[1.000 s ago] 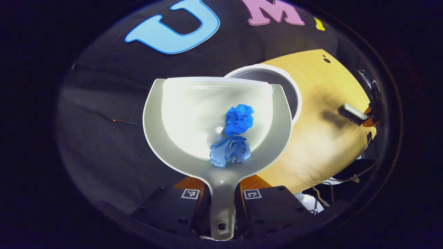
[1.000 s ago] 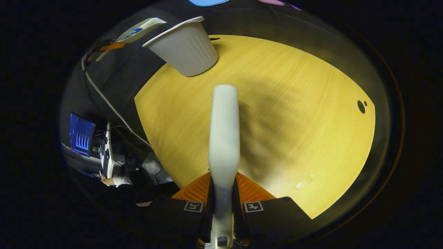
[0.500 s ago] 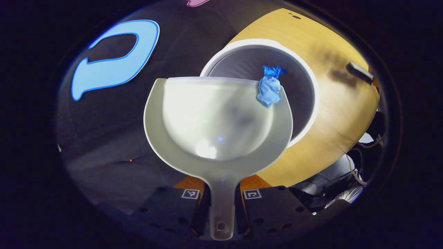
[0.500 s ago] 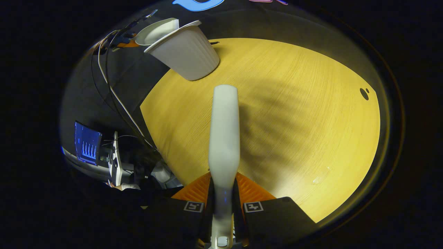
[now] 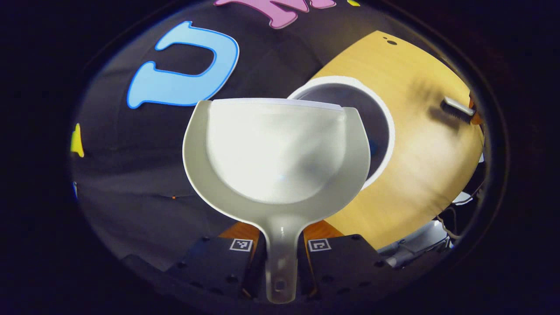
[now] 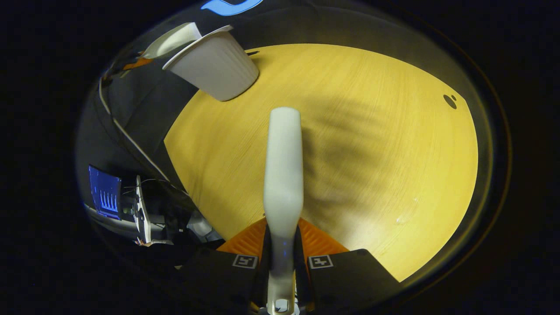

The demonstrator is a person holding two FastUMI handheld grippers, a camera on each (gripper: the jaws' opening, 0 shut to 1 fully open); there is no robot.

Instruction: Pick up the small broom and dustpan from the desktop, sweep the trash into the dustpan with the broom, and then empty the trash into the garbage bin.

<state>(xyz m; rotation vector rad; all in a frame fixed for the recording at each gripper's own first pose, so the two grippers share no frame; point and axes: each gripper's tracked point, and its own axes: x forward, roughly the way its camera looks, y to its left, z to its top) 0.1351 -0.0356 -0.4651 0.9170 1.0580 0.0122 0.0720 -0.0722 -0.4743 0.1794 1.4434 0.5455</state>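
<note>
The task looked all but finished. In the left gripper view the left claw [image 5: 280, 258] was clamped on the handle of the dustpan [image 5: 275, 153], one finger on each side of the stem. The pan's scoop was bare, with no trash lying in it. Its front lip hung at the rim of the garbage bin [image 5: 385, 131], which stood on the worktop [image 5: 420, 175] just beyond and to the right of the pan. A small patch of blue showed inside the bin, against the pan's right edge. I take that for the trash, though it was too little to be sure of.

In the right gripper view the right claw [image 6: 282, 262] was closed on the handle of the small broom [image 6: 283, 175], which pointed forward over the worktop [image 6: 372, 153]. The wood there carried no scraps, only shadows, a faint pale fleck at the near right and a dark hole at the far right. The bin [image 6: 214, 65] stood at the far left corner, with the dustpan [image 6: 173, 39] tipped above it. The left gripper view also caught the broom's head [image 5: 457, 109] at the far right.

By my reading, sweeping and emptying were done. What remained, if anything, was to draw the pan back from the bin and set both tools down.
</note>
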